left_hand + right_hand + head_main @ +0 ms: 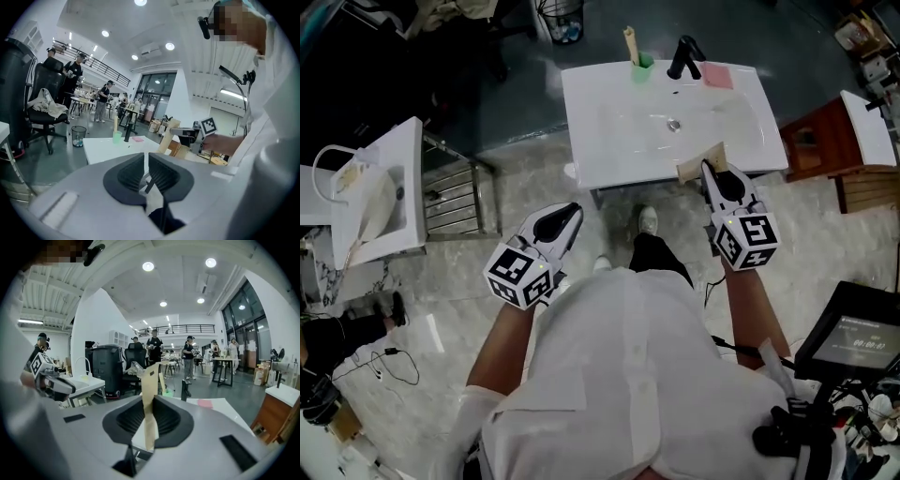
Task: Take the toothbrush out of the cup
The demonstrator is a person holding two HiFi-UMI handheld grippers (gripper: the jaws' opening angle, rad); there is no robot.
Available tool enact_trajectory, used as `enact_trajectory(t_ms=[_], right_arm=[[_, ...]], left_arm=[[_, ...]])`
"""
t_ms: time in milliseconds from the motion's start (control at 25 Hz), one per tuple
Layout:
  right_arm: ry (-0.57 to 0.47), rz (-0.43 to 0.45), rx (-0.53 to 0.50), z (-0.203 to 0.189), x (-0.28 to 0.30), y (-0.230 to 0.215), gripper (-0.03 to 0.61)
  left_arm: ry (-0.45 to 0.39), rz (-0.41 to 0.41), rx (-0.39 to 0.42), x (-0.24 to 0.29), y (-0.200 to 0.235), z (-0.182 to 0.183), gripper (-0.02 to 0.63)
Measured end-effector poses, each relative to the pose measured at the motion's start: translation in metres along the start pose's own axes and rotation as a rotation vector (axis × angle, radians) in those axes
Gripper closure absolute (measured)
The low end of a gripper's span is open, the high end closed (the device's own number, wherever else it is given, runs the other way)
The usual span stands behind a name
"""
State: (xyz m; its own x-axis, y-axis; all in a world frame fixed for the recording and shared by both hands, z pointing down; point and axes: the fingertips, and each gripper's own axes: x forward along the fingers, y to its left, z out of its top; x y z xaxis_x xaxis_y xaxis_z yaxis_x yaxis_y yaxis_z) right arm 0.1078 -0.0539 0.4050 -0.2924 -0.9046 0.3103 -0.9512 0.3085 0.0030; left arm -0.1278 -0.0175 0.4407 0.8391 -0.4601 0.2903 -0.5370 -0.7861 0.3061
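A green cup (pixel 643 64) stands at the far edge of the white washbasin (pixel 609 150), with a beige toothbrush (pixel 630 44) upright in it. The left gripper view shows the cup (pixel 117 137) and toothbrush (pixel 115 123) far ahead. My right gripper (pixel 712 172) hangs over the basin's near right edge, shut on a tan cardboard strip (pixel 150 399) that sticks up between its jaws. My left gripper (pixel 572 214) is short of the basin, above the floor, its jaws shut with nothing between them (pixel 146 171). Both grippers are well apart from the cup.
A black faucet (pixel 684 58) and a pink pad (pixel 718 75) sit beside the cup. A second white basin (pixel 403 234) and a metal rack (pixel 459 197) stand at left, a wooden cabinet (pixel 825 141) at right. People stand in the background.
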Motion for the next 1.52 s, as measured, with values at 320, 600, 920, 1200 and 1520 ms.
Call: enact_trajectory(t_ms=[320,600,920,1200,1520], right_arm=[[-0.014,0.031,-0.017,0.005,0.009,-0.040,0.534],[-0.011,0.105,-0.020,0.010,0.035,-0.098,0.534],[0.008,0.197,0.002,0.003,0.056,-0.141,0.534],[0.036,0.263,-0.011,0.001,0.071,-0.181,0.534],[0.045,0.294,0.005,0.001,0.086,-0.211,0.533]], left_arm=[[-0.016,0.051,0.006,0.063,0.028,0.034,0.541],[-0.020,0.140,-0.003,0.164,0.066,0.076,0.489],[-0.024,0.298,-0.019,0.245,0.128,0.107,0.460],[-0.009,0.406,-0.051,0.308,0.170,0.121,0.416],[-0.007,0.451,-0.174,0.354,0.214,0.118,0.413]])
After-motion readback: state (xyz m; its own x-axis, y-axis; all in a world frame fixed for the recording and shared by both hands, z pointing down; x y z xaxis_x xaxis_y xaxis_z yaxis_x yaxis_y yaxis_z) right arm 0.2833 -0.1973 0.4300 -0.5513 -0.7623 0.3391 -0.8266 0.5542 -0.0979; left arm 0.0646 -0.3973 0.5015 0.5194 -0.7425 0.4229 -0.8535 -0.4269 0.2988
